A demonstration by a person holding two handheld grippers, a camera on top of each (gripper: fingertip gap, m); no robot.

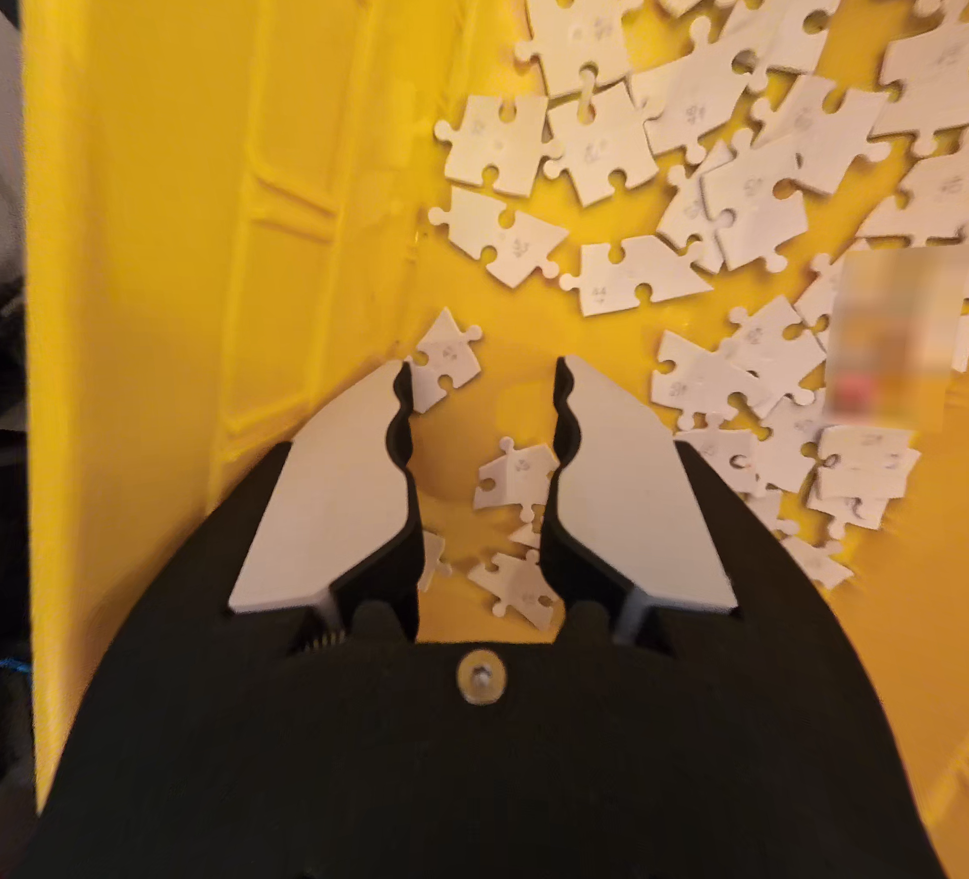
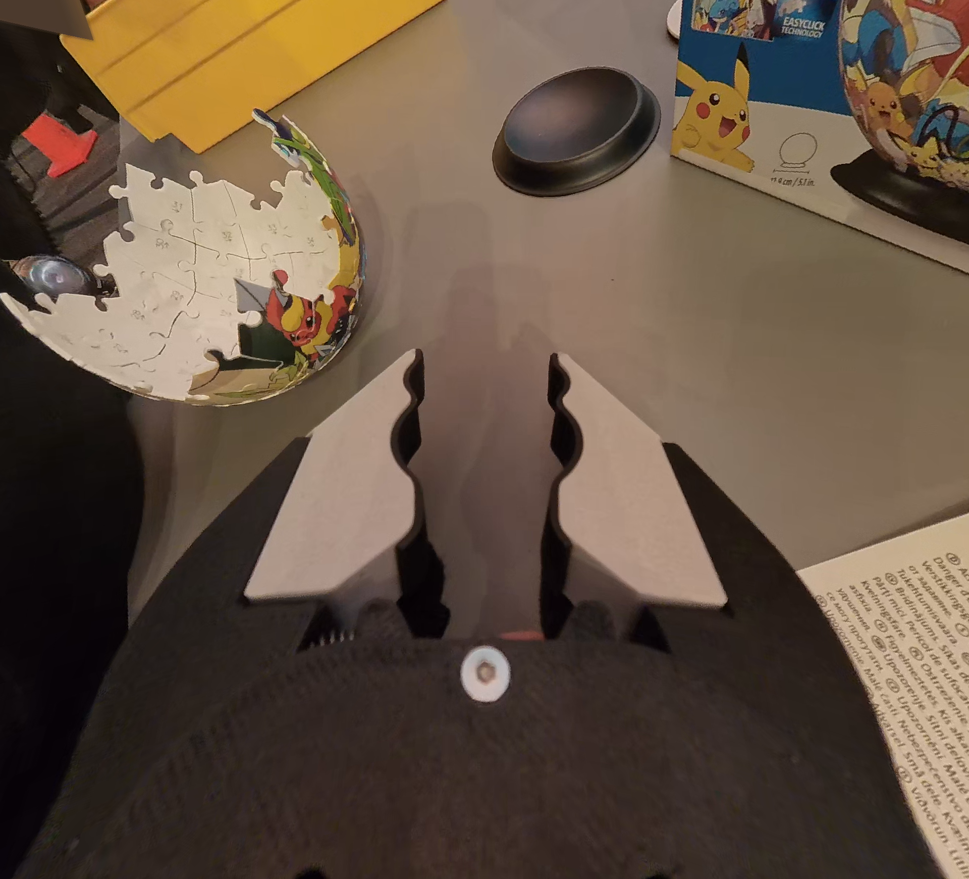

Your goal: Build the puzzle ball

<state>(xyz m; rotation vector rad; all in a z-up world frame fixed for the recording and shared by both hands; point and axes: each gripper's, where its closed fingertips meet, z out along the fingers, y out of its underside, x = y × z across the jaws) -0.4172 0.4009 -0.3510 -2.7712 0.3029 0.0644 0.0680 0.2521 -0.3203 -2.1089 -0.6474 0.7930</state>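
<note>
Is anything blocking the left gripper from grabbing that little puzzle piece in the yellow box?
Nothing visible blocks it. The left gripper is open inside the yellow box, and a loose white puzzle piece lies flat between its fingers, close against the right one.

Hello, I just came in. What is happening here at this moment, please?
A person is building a puzzle ball with two hand-held grippers. The left gripper is open inside a yellow bin, above loose white puzzle pieces, one small piece lying between its fingers. The right gripper is open and empty over the grey table. The half-built ball lies on the table beside the bin, with the black stand, the puzzle box and a leaflet nearby.
</note>
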